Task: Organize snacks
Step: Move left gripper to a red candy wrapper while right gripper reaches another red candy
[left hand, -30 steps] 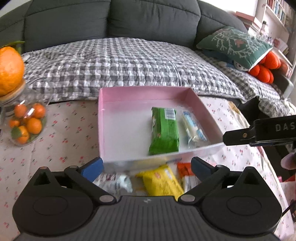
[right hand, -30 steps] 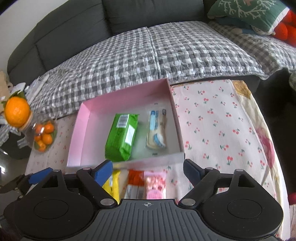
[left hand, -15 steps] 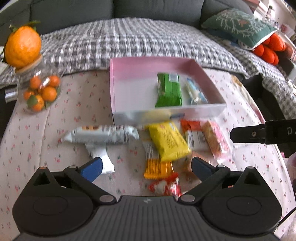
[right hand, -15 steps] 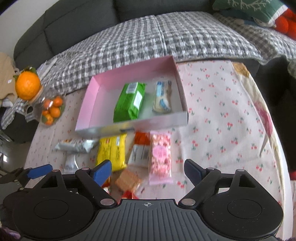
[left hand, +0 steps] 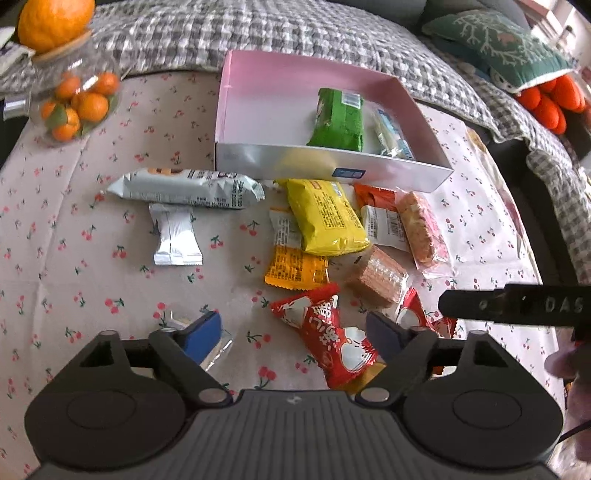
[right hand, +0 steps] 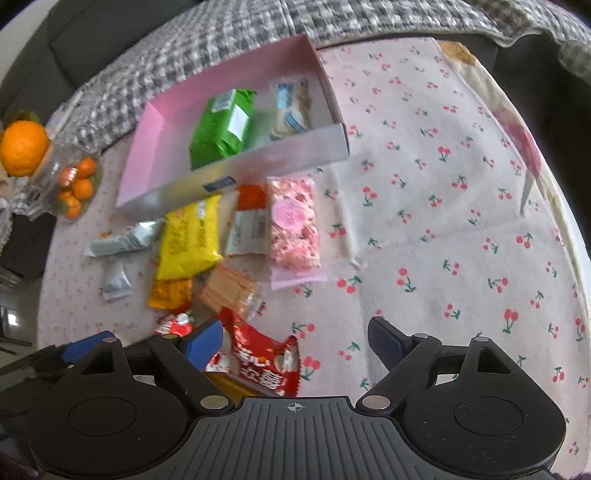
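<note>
A pink box (left hand: 258, 79) (right hand: 151, 147) on the cherry-print cloth holds a green packet (left hand: 338, 118) (right hand: 223, 127) and a white-blue packet (left hand: 391, 136) (right hand: 291, 109). Loose snacks lie in front of it: a yellow pack (left hand: 325, 216) (right hand: 190, 236), a silver bar (left hand: 184, 188), a pink pack (right hand: 293, 225), an orange packet (left hand: 295, 267) and a red packet (left hand: 328, 338) (right hand: 262, 360). My left gripper (left hand: 293, 332) is open above the red packet. My right gripper (right hand: 295, 339) is open and empty above the red packet's right edge.
A glass jar of small oranges (left hand: 74, 99) (right hand: 72, 184) with a large orange (left hand: 55, 22) on its lid stands at the left. A checked sofa cover (left hand: 295, 33) lies behind the table. A small silver sachet (left hand: 175, 236) lies left of the snack pile.
Both grippers have pulled back from the box toward the table's near side. More loose snacks now show in front of the box. Both stay open.
</note>
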{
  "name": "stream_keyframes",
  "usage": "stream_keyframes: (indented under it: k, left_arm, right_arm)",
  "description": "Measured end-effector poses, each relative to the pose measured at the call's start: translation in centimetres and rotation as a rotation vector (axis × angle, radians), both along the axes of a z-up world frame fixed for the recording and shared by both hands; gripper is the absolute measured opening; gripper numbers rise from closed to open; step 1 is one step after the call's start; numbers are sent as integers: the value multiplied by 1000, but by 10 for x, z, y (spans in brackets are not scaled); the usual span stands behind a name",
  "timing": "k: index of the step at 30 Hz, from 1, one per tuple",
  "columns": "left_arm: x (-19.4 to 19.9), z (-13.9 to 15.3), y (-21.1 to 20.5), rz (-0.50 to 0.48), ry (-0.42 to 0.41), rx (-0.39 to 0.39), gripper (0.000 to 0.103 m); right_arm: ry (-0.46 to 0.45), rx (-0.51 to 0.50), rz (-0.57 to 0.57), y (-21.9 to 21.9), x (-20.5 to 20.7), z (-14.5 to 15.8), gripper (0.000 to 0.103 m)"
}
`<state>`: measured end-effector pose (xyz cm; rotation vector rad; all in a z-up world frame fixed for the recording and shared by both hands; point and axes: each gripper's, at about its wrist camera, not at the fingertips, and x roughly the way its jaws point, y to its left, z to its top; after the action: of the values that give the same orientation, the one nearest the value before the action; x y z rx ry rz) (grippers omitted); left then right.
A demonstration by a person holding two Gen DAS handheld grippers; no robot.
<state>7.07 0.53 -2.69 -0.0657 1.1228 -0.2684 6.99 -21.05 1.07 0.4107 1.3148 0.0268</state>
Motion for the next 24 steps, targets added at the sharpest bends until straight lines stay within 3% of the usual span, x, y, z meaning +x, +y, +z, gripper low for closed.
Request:
stream_keyframes:
  k: [17,24]
  left_arm:
    - [-1,-13,-3,-28,68,-123,29]
    - [-4,-3,-5,-97,12,-33,20]
  right_arm:
    - [61,59,-14,4,-2,-16,88]
    - [82,60,9,15,0,-23,88]
